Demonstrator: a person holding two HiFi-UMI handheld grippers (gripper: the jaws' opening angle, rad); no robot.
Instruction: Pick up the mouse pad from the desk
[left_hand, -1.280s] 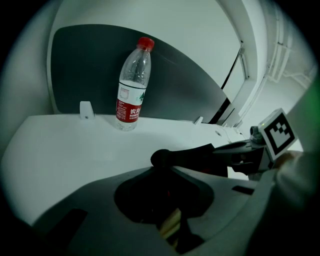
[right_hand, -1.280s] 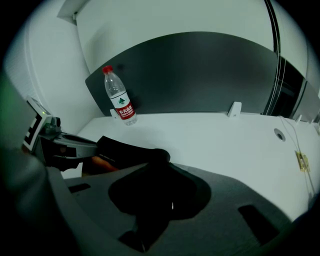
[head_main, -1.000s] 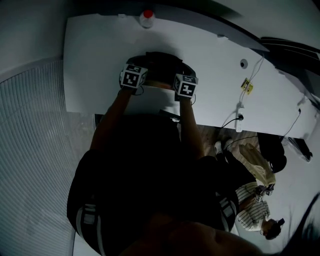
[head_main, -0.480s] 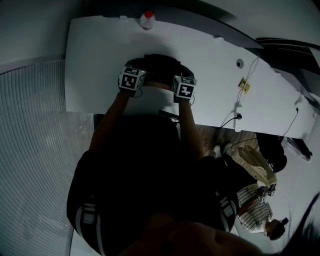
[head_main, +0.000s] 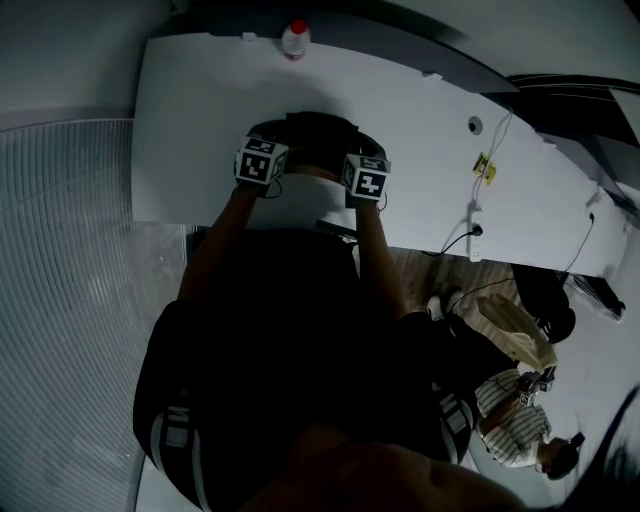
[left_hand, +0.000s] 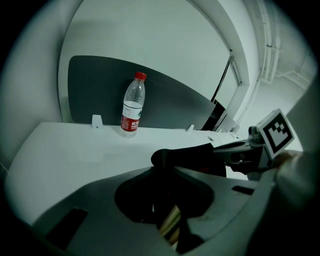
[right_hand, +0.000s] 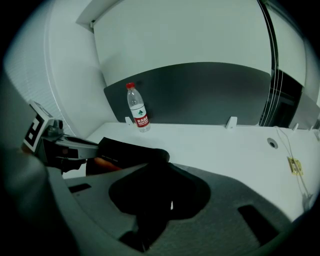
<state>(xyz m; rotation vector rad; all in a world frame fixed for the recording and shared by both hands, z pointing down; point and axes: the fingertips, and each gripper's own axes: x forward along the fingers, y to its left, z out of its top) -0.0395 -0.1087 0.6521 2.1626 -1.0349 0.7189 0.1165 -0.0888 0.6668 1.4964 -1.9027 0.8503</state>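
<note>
Left gripper view shows the left tongs (left_hand: 167, 202) clenched on one end of the black mouse pad (left_hand: 192, 157), which curls away to the right toward the other tool. In the right gripper view the right tongs (right_hand: 160, 200) are likewise clamped on the opposite end of the mouse pad (right_hand: 127, 150), which stretches off to the left. From the head view, the left tongs (head_main: 265, 150) and right tongs (head_main: 365, 165) stand side by side with the mouse pad (head_main: 320, 132) bowed between them. Its long axis runs left to right, roughly along the near edge of the desk (head_main: 200, 100), so neither hand is nearer: each already has an end. The pad hangs over the near half of the desk, closer to the left corners than the right, and looks raised, though contact underneath cannot be ruled out. A water bottle (head_main: 294, 37) stands well apart at the far edge. Compared with a second ago, almost nothing differs: same two-ended hold, same arch, only a slight drift in the frame.
</note>
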